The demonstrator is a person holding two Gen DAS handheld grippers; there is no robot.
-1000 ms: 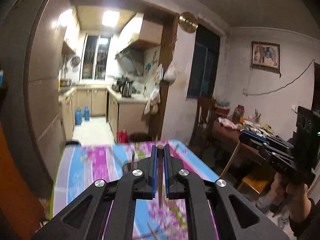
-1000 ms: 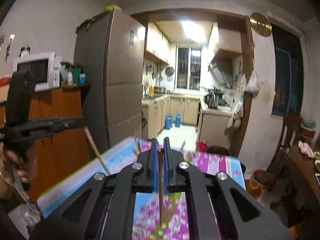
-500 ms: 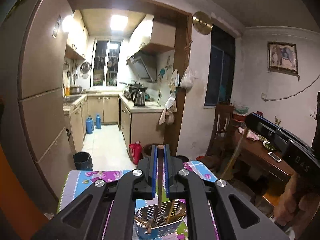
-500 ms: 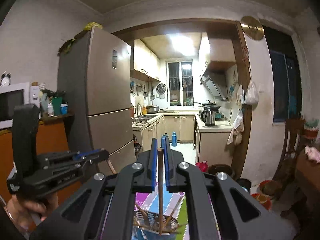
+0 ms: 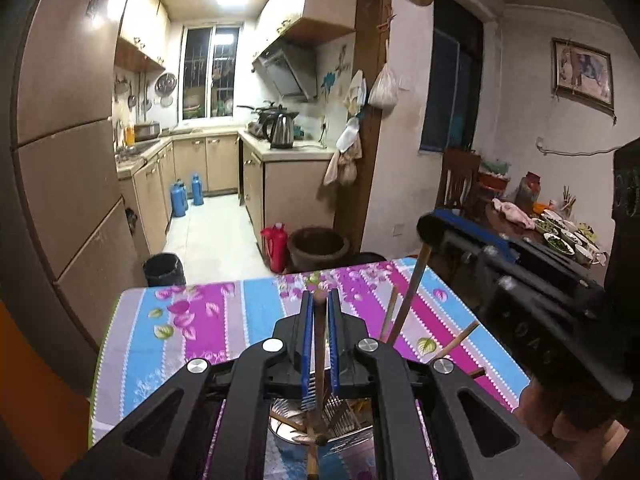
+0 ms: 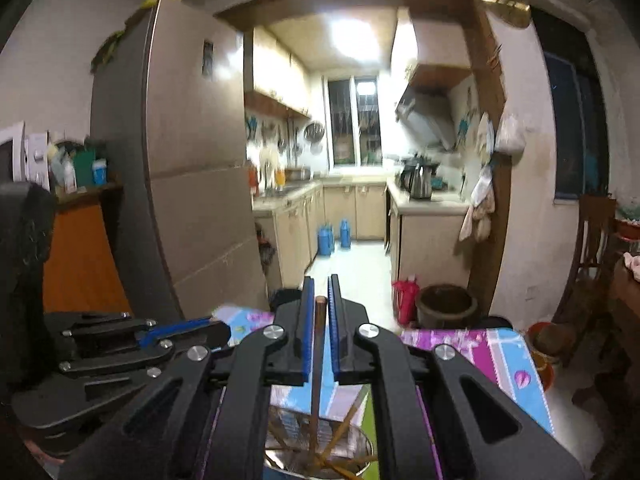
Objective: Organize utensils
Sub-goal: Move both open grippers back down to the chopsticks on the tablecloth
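Left tongs (image 5: 320, 304) gripping chopstick (image 5: 319, 364), right tongs (image 6: 319, 292) opening

The metal holder (image 6: 320, 450) is cut off by the frame's bottom edge.

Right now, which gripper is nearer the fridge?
Left. The left gripper is on the fridge side; the right gripper, jaws opening around a chopstick, is farther toward the dining table.
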